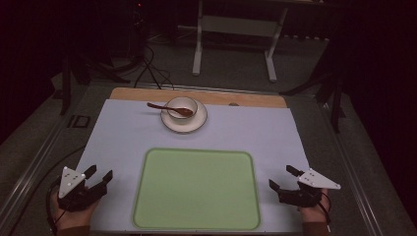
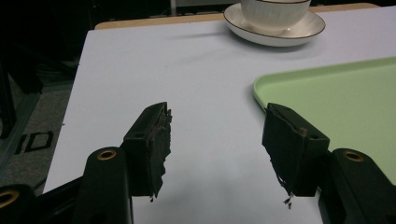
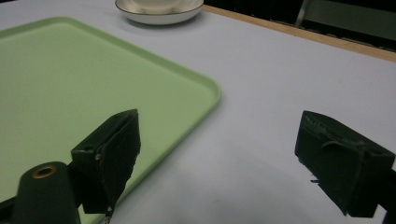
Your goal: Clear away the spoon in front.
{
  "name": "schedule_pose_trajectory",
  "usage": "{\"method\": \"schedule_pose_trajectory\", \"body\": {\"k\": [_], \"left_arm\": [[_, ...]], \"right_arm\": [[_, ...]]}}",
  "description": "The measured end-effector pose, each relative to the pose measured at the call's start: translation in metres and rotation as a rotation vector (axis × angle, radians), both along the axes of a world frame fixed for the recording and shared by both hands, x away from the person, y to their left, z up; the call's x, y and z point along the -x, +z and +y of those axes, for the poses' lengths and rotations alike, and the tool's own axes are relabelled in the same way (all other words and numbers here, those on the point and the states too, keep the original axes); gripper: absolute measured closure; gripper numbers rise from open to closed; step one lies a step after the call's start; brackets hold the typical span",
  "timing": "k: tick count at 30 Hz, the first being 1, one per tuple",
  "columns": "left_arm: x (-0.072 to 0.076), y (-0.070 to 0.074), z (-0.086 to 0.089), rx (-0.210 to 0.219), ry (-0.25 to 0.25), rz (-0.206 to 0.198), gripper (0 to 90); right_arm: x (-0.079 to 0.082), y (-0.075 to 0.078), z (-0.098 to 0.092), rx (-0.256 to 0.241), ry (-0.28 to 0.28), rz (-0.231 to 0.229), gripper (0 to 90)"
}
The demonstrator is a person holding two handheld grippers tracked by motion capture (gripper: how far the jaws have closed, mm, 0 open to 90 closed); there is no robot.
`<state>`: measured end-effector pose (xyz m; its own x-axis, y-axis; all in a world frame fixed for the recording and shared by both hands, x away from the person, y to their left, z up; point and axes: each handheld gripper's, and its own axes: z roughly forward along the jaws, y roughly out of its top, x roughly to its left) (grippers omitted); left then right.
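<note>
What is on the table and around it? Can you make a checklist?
Surface: pale sheet over a wooden tabletop.
Job's things: green tray, bare; white cup on a saucer; brown spoon resting in the cup.
Clutter: nothing seen.
Grippers: left gripper and right gripper open, either side of the tray.
Cables: black cables on the floor.
Surroundings: dark room, white stand behind.

"ID" lettering [image 2: 33, 141] on floor strip beside table [image 2: 140, 70]
</note>
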<state>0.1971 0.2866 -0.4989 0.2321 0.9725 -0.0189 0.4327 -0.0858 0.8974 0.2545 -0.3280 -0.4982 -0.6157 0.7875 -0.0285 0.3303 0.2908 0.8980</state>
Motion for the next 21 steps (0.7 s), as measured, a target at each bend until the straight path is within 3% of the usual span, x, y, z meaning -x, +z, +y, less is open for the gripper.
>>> {"method": "schedule_pose_trajectory", "body": {"k": [21], "left_arm": [[-0.01, -0.006, -0.003, -0.024, -0.018, 0.044, 40.4]], "right_arm": [[-0.005, -0.004, 0.0, 0.022, -0.008, 0.003, 14.0]]}}
